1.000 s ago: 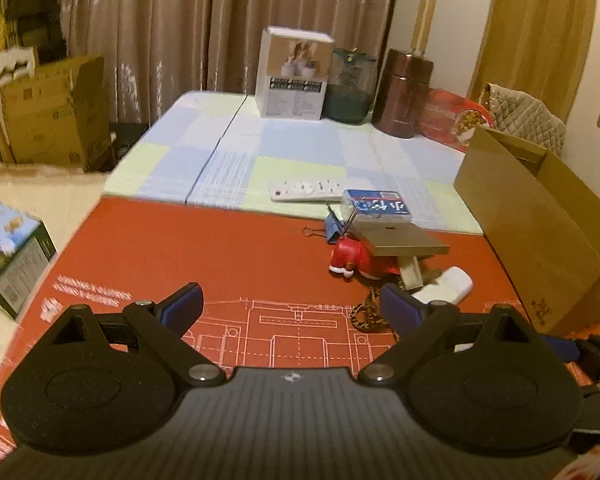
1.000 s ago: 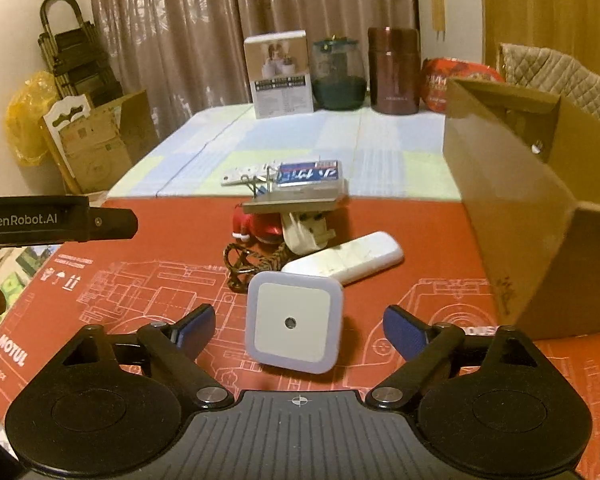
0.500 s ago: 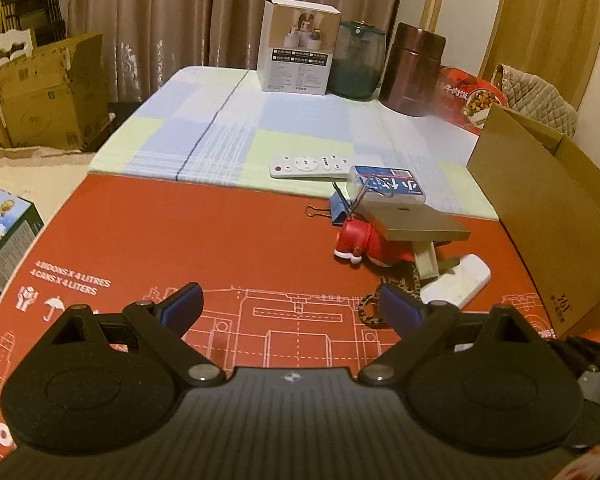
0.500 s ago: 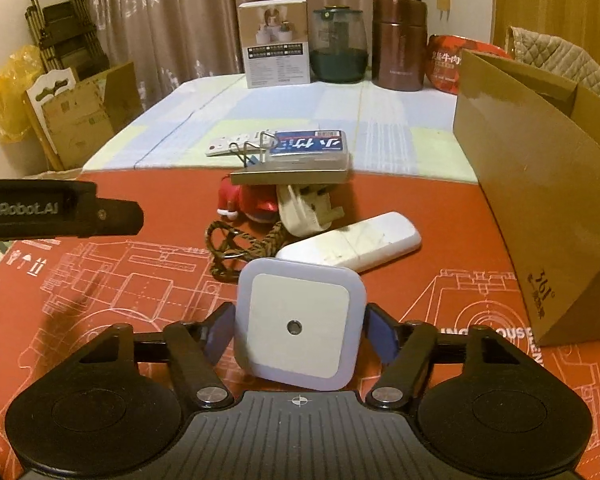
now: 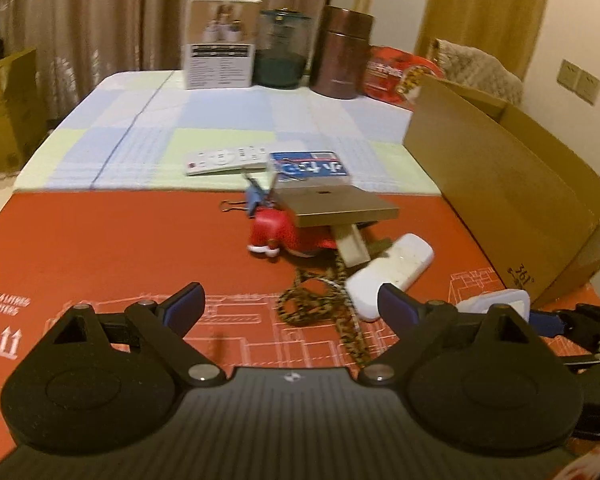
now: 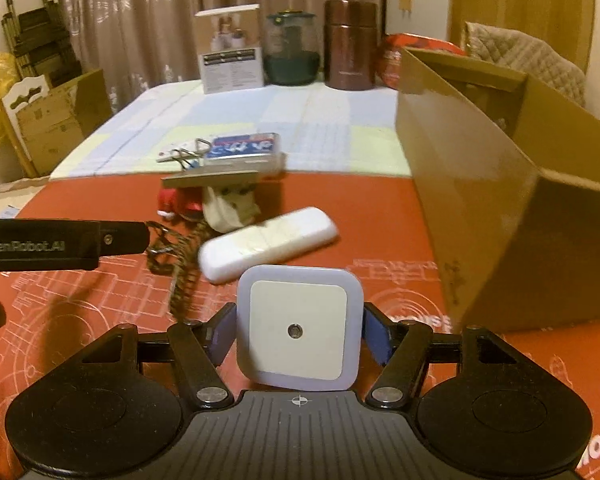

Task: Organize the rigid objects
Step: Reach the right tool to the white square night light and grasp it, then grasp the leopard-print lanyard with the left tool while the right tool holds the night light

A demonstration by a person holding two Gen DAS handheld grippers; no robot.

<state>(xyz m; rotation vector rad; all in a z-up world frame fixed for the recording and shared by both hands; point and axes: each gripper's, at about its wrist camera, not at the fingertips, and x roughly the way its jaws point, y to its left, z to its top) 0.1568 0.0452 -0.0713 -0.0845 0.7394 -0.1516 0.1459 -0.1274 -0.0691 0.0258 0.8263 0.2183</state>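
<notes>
Your right gripper (image 6: 298,330) is clenched on the square white night light (image 6: 298,326); both blue pads press its side edges, the jaws having just closed in on it, and it stands upright between them over the red mat (image 6: 380,216). Your left gripper (image 5: 290,306) is released, jaws spread wide with nothing between them; under the gap lies part of a leopard-print cord (image 5: 324,308) on the mat.

One open cardboard box (image 6: 480,184) stands at the right edge of the mat, just beside the held night light; from the right wrist view you see into its mouth, but the inside is dark and you cannot tell what it holds. At the far end of the table stand one printed white carton (image 6: 230,50), one dark green glass jar (image 6: 292,50) with dark contents at its bottom, and one brown metal canister (image 6: 350,46), closed; a red snack bag (image 5: 400,76) lies beside the canister.

In the heap on the mat you can count one white oblong remote-like case (image 6: 268,240), one red Santa-like figure (image 5: 276,232), one flat brown slab (image 5: 340,208) resting atop the heap, one beige plug adapter (image 6: 230,206) under it, one blue card box (image 5: 310,168), and one blue binder clip (image 5: 256,198); a second white remote (image 5: 226,160) lies on the checked cloth (image 5: 220,120) behind them; the cord touches the white case.
</notes>
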